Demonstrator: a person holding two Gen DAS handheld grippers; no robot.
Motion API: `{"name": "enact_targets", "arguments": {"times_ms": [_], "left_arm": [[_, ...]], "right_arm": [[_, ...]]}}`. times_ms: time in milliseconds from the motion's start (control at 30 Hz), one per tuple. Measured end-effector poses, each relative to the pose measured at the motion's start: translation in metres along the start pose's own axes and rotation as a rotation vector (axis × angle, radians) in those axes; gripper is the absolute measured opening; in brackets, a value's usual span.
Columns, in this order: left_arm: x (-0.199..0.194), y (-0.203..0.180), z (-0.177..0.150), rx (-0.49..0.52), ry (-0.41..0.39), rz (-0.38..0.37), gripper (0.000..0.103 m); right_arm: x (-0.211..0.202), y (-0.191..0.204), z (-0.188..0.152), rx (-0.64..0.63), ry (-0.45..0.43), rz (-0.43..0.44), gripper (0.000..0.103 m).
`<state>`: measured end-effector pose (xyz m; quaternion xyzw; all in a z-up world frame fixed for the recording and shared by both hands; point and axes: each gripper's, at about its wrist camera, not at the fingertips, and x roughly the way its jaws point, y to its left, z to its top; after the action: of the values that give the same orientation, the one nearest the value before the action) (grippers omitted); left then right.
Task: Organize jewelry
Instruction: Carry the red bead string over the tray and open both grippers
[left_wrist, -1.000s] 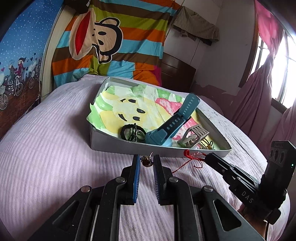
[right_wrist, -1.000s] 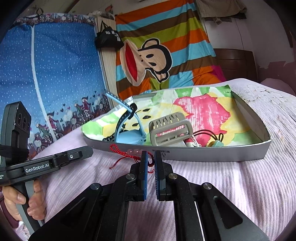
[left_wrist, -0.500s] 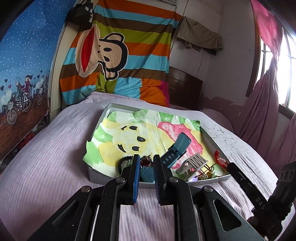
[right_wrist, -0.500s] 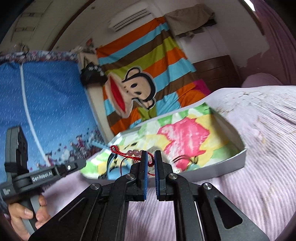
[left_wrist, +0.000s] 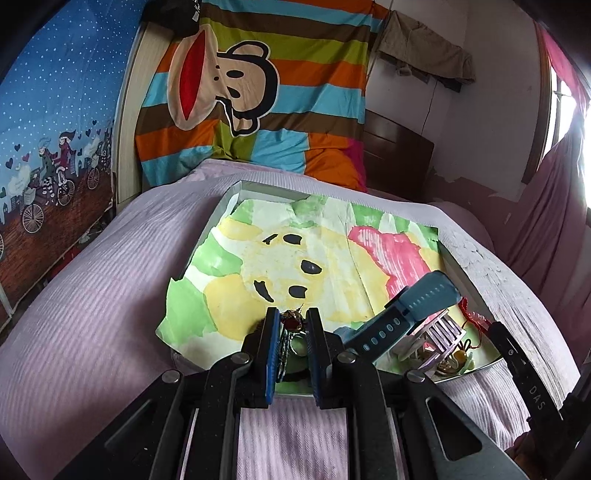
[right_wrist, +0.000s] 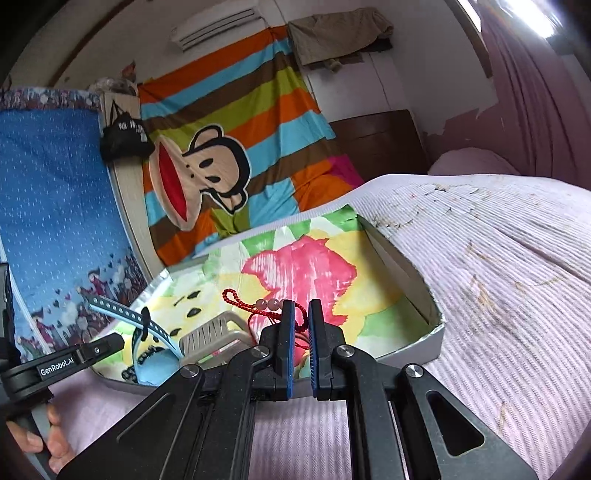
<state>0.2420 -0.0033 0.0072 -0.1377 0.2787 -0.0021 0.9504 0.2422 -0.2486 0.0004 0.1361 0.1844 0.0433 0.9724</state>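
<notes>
lifting red cord (right_wrist: 258, 306) off bed, now over tray (right_wrist: 424, 291) near edge | right hand-held gripper (right_wrist: 299, 332) nearly closed, pinching cord | left hand-held gripper (left_wrist: 291, 332) narrowly parted, clamping charm (left_wrist: 291, 321) above tray | releasing both next

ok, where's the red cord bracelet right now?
In the right wrist view the red cord bracelet hangs from the right gripper, above the pink patch in the tray, just right of the beige clip.

Left wrist view: taken from the tray's (left_wrist: 236, 192) near edge, close, facing the striped blanket (left_wrist: 258, 74) along the bed (left_wrist: 92, 295). Right wrist view: taken from the tray's right near corner, close, angled leftward. Shared: tray, painted paper (right_wrist: 306, 266), blanket, bed.
</notes>
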Motion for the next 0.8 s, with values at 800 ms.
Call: {"name": "enact_targets", "arguments": {"times_ms": [800], "left_arm": [[0.018,-0.011,-0.001,0.040,0.062,0.012,0.017]], "right_arm": [[0.020,0.006,-0.011,-0.047,0.098,0.019,0.009]]}}
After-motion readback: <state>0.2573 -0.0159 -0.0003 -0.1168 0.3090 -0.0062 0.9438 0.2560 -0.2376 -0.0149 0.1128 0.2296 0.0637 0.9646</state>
